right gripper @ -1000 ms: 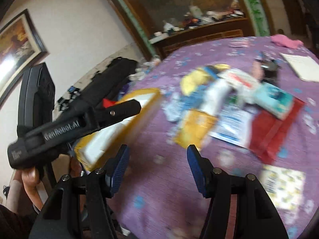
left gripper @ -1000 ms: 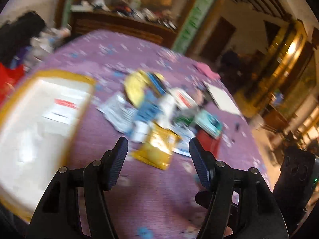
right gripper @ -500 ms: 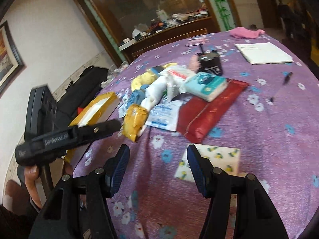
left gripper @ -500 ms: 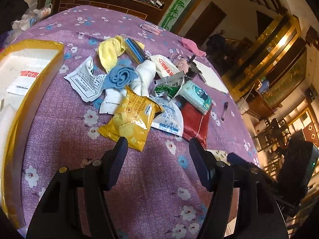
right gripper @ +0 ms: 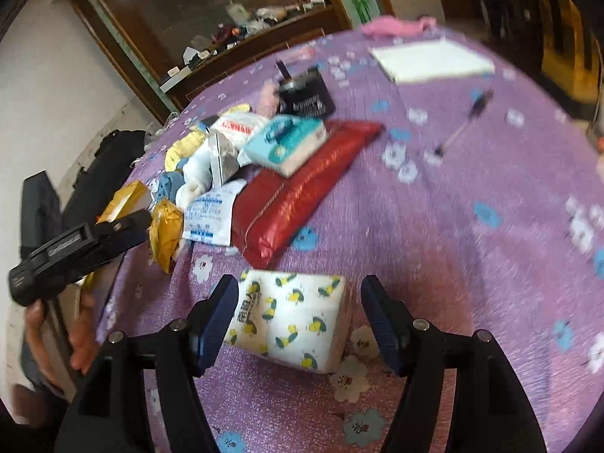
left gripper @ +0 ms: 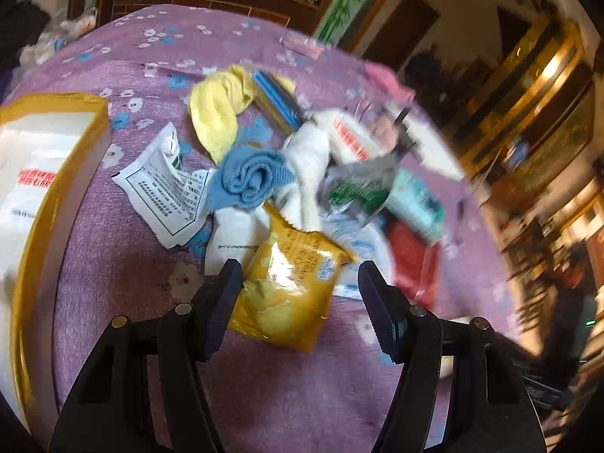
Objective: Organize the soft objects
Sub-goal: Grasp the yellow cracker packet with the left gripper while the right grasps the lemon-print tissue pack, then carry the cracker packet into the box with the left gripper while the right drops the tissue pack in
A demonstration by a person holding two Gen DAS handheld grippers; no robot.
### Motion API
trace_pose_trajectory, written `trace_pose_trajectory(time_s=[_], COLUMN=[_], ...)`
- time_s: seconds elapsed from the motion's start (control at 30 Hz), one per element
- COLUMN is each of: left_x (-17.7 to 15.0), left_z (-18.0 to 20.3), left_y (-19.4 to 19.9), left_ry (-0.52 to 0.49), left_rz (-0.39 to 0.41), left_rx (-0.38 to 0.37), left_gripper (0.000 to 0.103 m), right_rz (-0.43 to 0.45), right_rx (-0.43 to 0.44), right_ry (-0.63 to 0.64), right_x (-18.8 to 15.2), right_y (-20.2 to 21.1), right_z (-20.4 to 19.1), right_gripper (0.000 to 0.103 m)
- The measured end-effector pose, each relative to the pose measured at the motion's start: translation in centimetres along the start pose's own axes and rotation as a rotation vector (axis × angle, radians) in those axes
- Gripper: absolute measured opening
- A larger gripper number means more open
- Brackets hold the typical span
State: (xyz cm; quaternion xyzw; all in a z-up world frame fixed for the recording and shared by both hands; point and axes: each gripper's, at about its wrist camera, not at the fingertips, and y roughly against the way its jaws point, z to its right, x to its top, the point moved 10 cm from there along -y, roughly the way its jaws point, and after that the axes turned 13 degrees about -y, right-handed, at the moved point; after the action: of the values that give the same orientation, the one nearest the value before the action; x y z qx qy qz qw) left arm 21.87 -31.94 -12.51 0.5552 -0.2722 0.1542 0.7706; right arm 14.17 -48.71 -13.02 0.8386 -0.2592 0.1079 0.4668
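Several soft things: heaped mid-table on the purple floral cloth (left gripper: 124, 256).
Blue rolled cloth (left gripper: 251, 179): centre of the heap, touching the white cloth (left gripper: 307, 168) on its right.
Yellow cloth (left gripper: 217, 115): far side of the heap, beside a blue-edged flat item, blurred.
Yellow snack bag (left gripper: 287, 290): nearest edge of the heap, lying between the left fingers, not gripped.
White printed sachet (left gripper: 166, 188): left of the blue cloth, flat on the cloth.
Red pouch (right gripper: 298, 192): right side of the heap, teal tissue pack (right gripper: 288, 143) resting on its far end.
Lemon-print tissue pack (right gripper: 294, 321): apart from the heap, lying between the right fingers, not gripped.
Left gripper (left gripper: 298, 283): wide open, holding nothing, low over the snack bag.
Right gripper (right gripper: 300, 302): wide open, holding nothing, straddling the lemon-print pack.
Yellow-rimmed box (left gripper: 49, 196): left table edge, well apart from the heap.
White notepad (right gripper: 434, 58): far right of the table.
Pen (right gripper: 462, 124): near the notepad, alone on the cloth.
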Motion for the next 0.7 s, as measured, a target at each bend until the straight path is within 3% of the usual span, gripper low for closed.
trace_pose_trajectory(time_s=[0.13,0.17,0.2,0.3,0.37,0.43,0.5,0.7], left_x=[-0.8,-0.9,-1.0,-1.3,-1.5,-1.7,-2.1,-3.3], left_z=[1.0,0.8,0.6,0.4,0.3,0.3,0.6,1.7], left_y=[0.0,-0.2,-0.4,0.1,0.7,1.7,2.4,3.1], left_ry=[-0.051,-0.048,-0.042,-0.031,-0.025,-0.002,0.019,0.03], left_rz=[0.03,0.034,0.032,0.039,0.06,0.07,0.066,0.052], left_rx=[0.021,0.034,0.043,0.038,0.04,0.009,-0.036,-0.088], left_gripper=[0.064,0.062,0.051,0.052,0.051,0.051,0.051,0.051], right_rz=[-0.031,-0.033,-0.026,0.027,0.055,0.086,0.091,0.119], right_rx=[-0.007,-0.028,-0.06,-0.148,-0.168,-0.177,-0.148,-0.122], right_ry=[0.046,0.062,0.076,0.121,0.145,0.14,0.127,0.138], right_x=[-1.5,-1.8,-1.9,-1.9,-2.0,-1.6,-1.3,-1.0], right_y=[-0.4,-0.7,-1.1,-1.6,-1.4,-0.7,0.1,1.0], right_z=[-1.8,-2.3,-2.4,-2.8,-3.1,-3.0,-3.1,-4.0], right_gripper=[0.076,0.076,0.076,0.074,0.069,0.049,0.035,0.022])
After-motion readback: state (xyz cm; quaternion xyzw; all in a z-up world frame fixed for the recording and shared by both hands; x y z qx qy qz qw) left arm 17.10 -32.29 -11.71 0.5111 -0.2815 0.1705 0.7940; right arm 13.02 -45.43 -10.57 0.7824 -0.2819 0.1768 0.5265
